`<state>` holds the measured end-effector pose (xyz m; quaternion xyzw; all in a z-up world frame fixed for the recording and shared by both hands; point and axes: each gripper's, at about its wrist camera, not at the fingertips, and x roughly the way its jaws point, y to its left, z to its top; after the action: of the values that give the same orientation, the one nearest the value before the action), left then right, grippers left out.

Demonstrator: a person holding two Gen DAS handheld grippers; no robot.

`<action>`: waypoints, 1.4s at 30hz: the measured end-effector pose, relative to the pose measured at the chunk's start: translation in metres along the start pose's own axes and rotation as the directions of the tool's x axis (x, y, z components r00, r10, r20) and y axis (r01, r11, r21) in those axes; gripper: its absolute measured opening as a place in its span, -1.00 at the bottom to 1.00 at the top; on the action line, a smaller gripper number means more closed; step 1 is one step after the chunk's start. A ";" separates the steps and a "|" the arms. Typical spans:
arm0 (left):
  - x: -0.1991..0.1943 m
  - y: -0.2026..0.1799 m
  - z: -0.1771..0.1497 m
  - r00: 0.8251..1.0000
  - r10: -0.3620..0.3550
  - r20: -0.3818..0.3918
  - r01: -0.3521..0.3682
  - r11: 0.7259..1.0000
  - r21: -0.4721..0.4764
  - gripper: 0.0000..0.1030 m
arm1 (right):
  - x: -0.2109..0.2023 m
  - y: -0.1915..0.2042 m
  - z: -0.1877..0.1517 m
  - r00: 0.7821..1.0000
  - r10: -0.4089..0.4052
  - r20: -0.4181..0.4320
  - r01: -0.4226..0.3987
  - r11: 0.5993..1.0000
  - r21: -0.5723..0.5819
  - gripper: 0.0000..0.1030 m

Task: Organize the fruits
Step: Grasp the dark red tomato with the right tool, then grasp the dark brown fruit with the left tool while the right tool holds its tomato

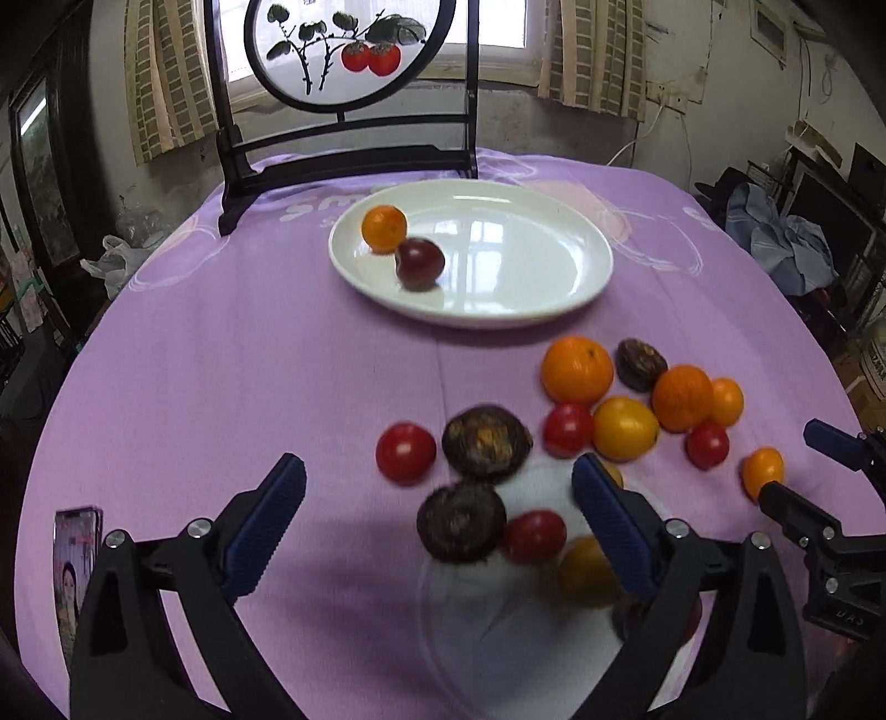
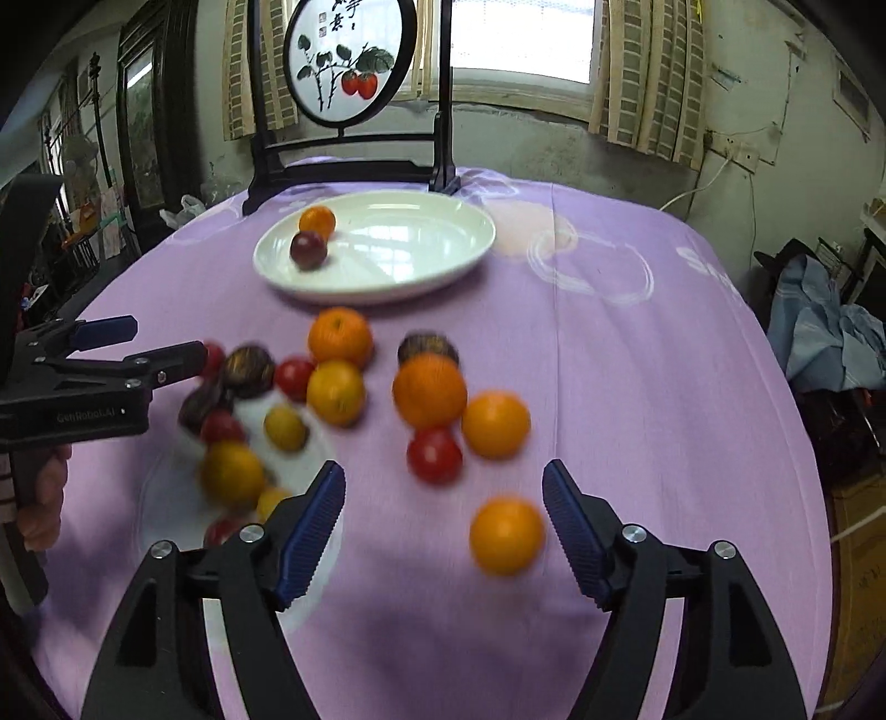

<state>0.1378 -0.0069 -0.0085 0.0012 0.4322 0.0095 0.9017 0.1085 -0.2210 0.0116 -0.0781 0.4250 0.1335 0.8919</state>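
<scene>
A far white plate (image 1: 526, 299) (image 2: 443, 266) holds one small orange (image 1: 384, 228) (image 2: 317, 221) and one dark red plum (image 1: 419, 263) (image 2: 308, 249). Several loose fruits lie on the purple cloth: oranges (image 1: 577, 368) (image 2: 429, 390), red tomatoes (image 1: 405, 452) (image 2: 434, 455), yellow fruits (image 1: 626, 428) (image 2: 336, 391) and dark brown fruits (image 1: 486, 441) (image 2: 249, 370). Some lie on a near white plate (image 1: 498, 626) (image 2: 166, 498). My left gripper (image 1: 437, 520) (image 2: 158, 340) is open and empty above the near plate's fruits. My right gripper (image 2: 443, 531) (image 1: 792, 465) is open and empty, with a small orange (image 2: 506, 534) (image 1: 763, 471) just inside its right finger.
A dark wooden stand with a round painted screen (image 1: 349, 50) (image 2: 350, 61) stands behind the far plate. A phone (image 1: 77, 576) lies at the table's near left edge. Clothes (image 2: 830, 332) are piled beside the table at right.
</scene>
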 end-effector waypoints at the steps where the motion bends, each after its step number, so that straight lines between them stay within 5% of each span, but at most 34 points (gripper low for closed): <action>1: -0.001 0.003 -0.007 1.000 -0.001 -0.003 0.001 1.000 -0.004 0.84 | -0.004 0.001 -0.011 1.000 0.006 -0.011 -0.006 1.000 0.000 0.45; 10: 0.003 0.020 -0.038 0.998 0.061 -0.008 -0.061 0.998 -0.001 0.85 | -0.003 0.045 -0.048 0.991 0.089 -0.095 -0.095 0.994 -0.053 0.45; 18: 0.007 0.040 -0.034 0.999 0.034 -0.012 -0.034 0.998 -0.043 0.85 | 0.018 0.081 -0.042 0.981 0.122 -0.154 -0.135 0.988 -0.076 0.42; 24: 0.015 0.038 -0.036 0.997 -0.043 -0.063 0.039 0.997 -0.066 0.85 | 0.031 0.098 -0.027 0.984 0.094 -0.149 -0.108 0.990 -0.091 -0.19; 42: 0.034 0.022 -0.041 0.995 0.047 -0.083 -0.047 0.999 0.002 0.82 | 0.015 0.040 -0.031 0.983 0.179 -0.045 -0.173 0.980 0.103 -0.20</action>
<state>0.1272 0.0153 -0.0602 0.0112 0.4690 0.0309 0.8826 0.0823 -0.1879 -0.0209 0.0002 0.4604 0.1886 0.8675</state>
